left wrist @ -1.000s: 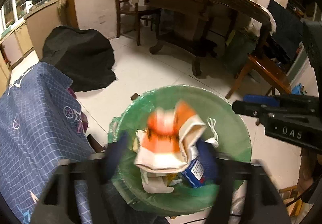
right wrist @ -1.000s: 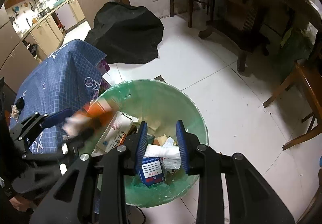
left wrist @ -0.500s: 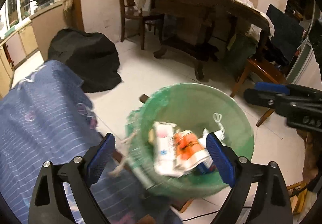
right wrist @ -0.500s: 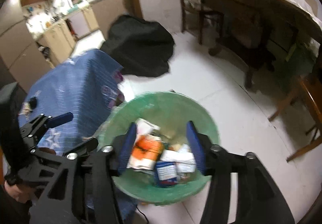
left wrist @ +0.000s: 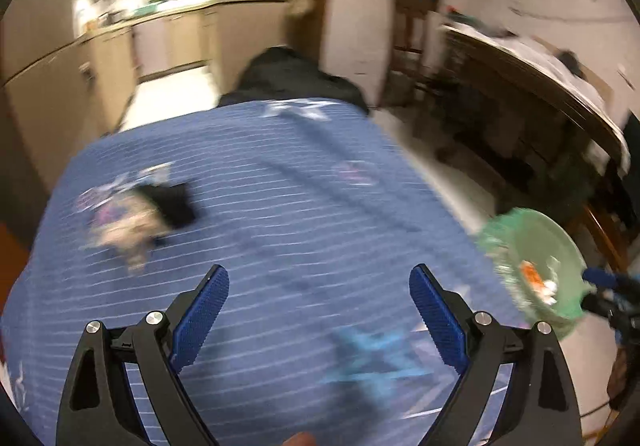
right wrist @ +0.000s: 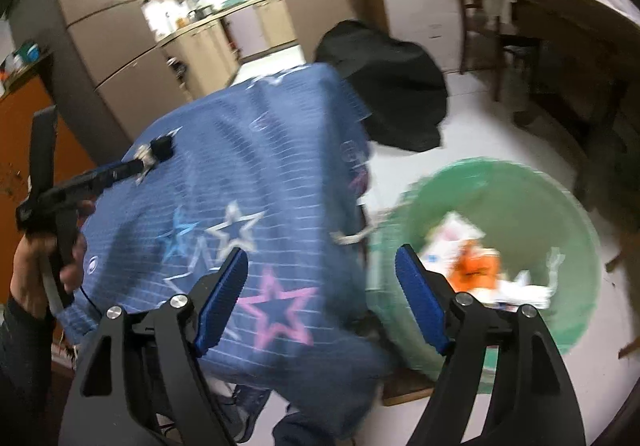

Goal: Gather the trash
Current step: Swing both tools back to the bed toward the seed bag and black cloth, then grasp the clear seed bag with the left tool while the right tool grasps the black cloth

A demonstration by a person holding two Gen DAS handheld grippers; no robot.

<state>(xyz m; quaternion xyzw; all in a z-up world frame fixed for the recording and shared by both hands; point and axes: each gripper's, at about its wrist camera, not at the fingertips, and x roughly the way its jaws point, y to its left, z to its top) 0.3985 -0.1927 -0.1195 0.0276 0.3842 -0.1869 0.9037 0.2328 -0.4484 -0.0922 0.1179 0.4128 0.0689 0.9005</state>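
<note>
A green-lined trash bin [right wrist: 528, 205] stands on the floor at the right, holding an orange-and-white wrapper [right wrist: 476, 264] and other waste; it also shows in the left wrist view [left wrist: 532, 246]. My left gripper [left wrist: 318, 302] is open and empty over a blue star-patterned tablecloth [left wrist: 280, 205]. A small crumpled piece with a black part [left wrist: 140, 213] lies on the cloth ahead to the left. My right gripper [right wrist: 322, 288] is open and empty, between the cloth's edge and the bin. The left gripper [right wrist: 100, 177] shows at the left of the right wrist view.
A black covered heap [right wrist: 384, 81] lies on the white floor behind the table. A long wooden table [right wrist: 560, 5] and chair stand at the right. Kitchen cabinets [right wrist: 192, 41] and a fridge line the back left.
The left gripper let the orange-and-white wrapper drop into the bin, then swung left over the blue cloth. The right gripper opened wider and turned left, away from the bin.
</note>
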